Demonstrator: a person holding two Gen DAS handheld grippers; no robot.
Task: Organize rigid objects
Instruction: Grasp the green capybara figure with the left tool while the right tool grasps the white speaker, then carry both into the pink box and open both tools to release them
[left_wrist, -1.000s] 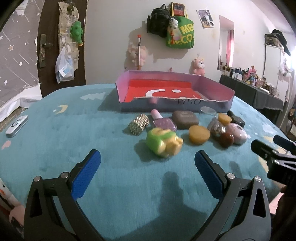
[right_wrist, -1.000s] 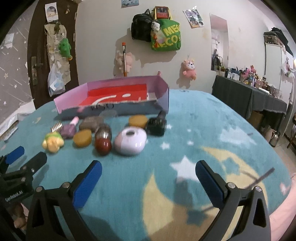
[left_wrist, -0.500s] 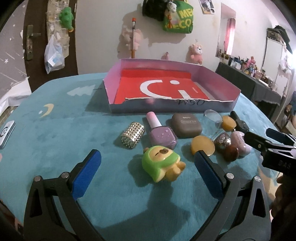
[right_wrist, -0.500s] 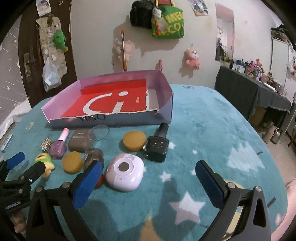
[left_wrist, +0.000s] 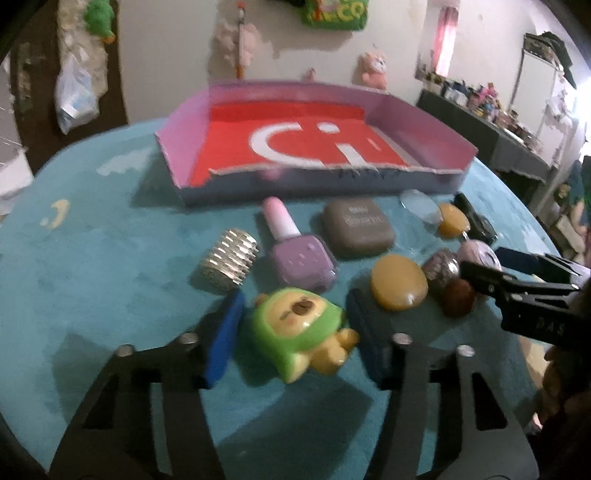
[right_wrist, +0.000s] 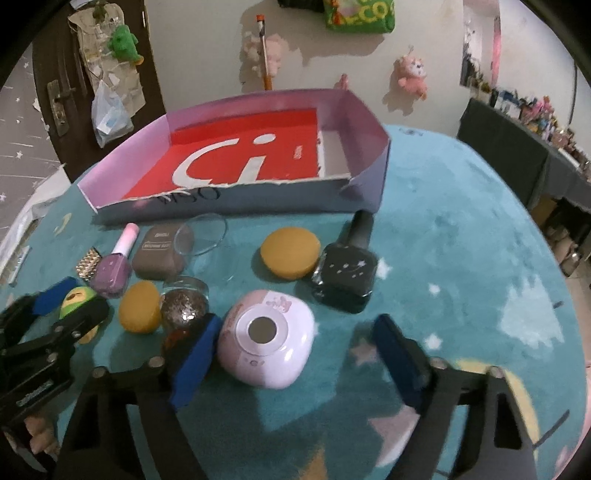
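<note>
Closing jaws seen on both: left tool partly open round green toy, no firm grip; right tool wider, pink case between, untouched. Box behind.

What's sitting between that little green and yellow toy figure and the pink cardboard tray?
In the left wrist view, a lilac nail polish bottle lies between the green and yellow toy figure and the pink cardboard tray, on the teal blanket.
</note>
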